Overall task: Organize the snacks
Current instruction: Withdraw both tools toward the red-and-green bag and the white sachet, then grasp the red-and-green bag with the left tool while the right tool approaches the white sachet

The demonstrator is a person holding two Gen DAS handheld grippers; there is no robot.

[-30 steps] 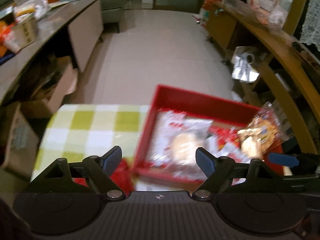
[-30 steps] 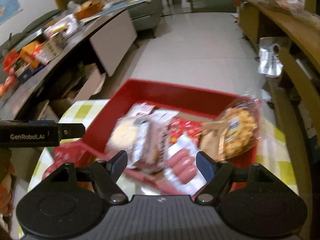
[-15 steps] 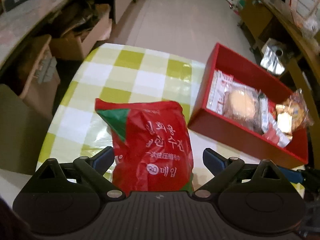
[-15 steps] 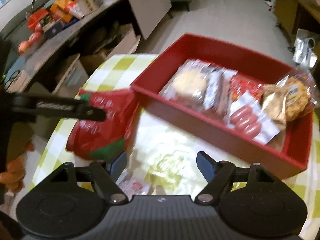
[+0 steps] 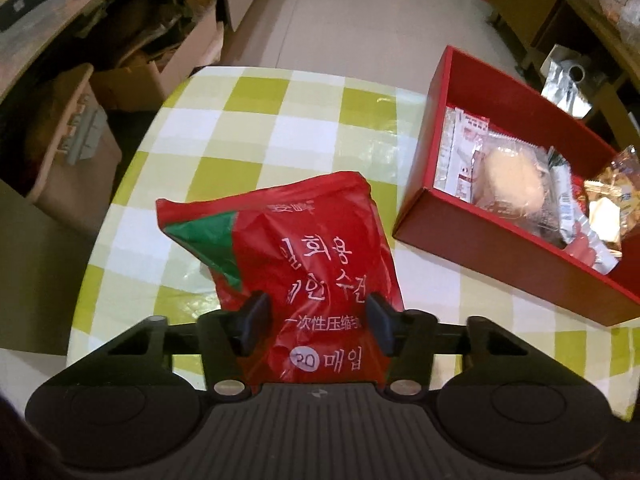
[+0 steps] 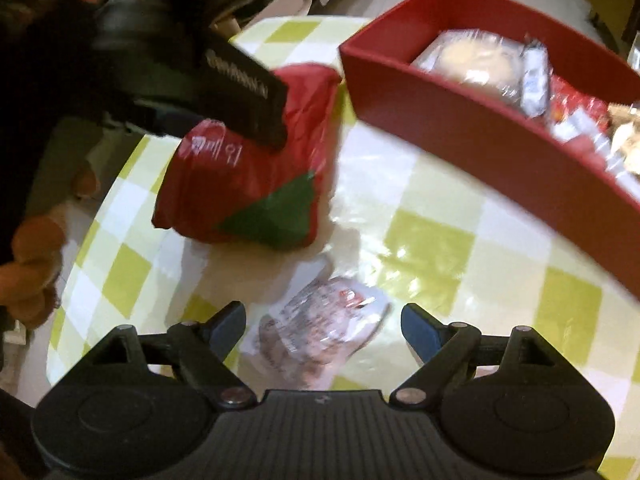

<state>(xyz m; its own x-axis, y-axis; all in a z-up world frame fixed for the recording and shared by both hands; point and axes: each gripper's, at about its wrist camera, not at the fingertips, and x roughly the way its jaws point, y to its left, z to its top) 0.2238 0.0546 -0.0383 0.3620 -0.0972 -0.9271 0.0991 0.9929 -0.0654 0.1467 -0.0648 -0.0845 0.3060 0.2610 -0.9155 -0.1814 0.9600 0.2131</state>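
A red snack bag (image 5: 304,256) with a green corner and Korean lettering lies on the checked tablecloth. My left gripper (image 5: 316,324) is shut on its near end, jaws pressing both sides. The bag also shows in the right wrist view (image 6: 256,176) under the left gripper's body. My right gripper (image 6: 324,324) is open, low over a small clear-wrapped snack (image 6: 320,332) that lies between its fingers. A red box (image 5: 500,224) with several wrapped snacks stands at the right; it shows in the right wrist view (image 6: 480,132) too.
The round table with the yellow-green checked cloth (image 5: 248,136) ends close at left and front. A long counter with boxes (image 5: 80,40) runs at the left, wooden shelving (image 5: 580,20) at the right, bare floor between.
Both grippers tilted down from the box to the table. My left gripper closed in on the red bag and shut on it. My right gripper dropped over the small clear-wrapped snack.
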